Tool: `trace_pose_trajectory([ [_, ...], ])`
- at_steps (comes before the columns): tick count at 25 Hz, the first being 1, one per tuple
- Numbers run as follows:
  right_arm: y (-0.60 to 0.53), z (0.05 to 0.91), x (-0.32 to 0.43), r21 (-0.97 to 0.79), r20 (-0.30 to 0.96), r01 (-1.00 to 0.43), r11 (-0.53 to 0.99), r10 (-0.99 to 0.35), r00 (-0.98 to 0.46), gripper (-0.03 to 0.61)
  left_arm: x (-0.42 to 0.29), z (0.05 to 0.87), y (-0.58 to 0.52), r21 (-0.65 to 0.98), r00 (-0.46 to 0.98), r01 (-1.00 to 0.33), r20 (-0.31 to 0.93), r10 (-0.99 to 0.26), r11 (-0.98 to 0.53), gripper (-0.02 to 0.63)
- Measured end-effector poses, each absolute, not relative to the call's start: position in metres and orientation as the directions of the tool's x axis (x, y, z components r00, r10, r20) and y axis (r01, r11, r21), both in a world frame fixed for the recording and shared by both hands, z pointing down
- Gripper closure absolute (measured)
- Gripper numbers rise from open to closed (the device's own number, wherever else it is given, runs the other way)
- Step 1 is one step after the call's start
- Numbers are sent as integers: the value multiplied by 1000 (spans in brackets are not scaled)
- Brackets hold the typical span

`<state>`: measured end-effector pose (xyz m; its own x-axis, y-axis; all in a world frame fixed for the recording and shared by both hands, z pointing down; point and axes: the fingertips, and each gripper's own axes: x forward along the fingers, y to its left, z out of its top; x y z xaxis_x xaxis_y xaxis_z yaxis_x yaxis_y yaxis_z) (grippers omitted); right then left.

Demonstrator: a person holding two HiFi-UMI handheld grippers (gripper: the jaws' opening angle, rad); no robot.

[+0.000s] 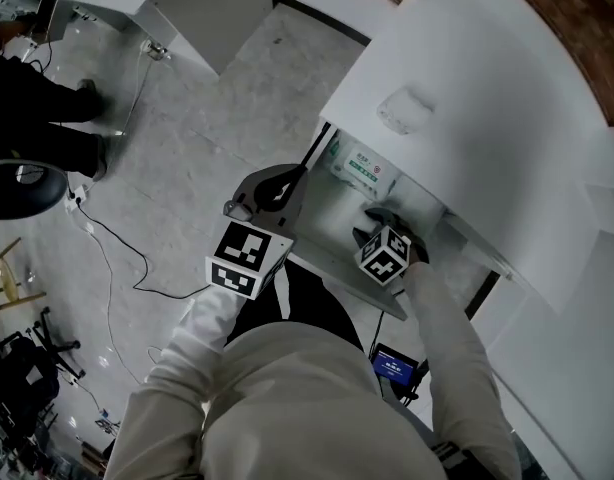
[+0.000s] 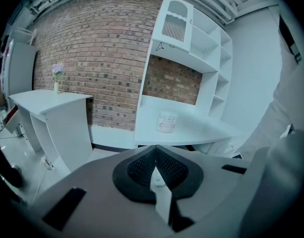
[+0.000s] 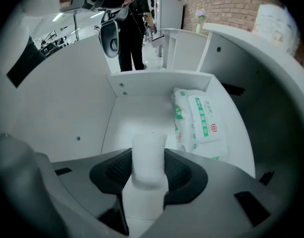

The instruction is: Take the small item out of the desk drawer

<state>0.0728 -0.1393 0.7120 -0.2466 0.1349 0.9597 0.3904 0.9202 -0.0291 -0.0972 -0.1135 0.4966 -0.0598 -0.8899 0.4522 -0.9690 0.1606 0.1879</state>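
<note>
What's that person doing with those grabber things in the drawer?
A person is reaching the right gripper into the open desk drawer. Its jaws are closed on a small white item that stands between them, next to a pack of tissues lying in the drawer. The item is not out of the drawer yet. The left gripper is shut with nothing in it, held outside the drawer.
</note>
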Motion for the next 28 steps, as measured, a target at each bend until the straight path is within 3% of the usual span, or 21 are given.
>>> trace_pose_trajectory([
  [10,-175,653,89,81,926,190,978,-3,-378,368,-74,483,-131,192,46,-981,407,-912,36,595],
  [28,-229,550,135,120,751,-396,910,-344,-564,368,-35,464,-170,149,230,-971,378,-897,-186,595],
])
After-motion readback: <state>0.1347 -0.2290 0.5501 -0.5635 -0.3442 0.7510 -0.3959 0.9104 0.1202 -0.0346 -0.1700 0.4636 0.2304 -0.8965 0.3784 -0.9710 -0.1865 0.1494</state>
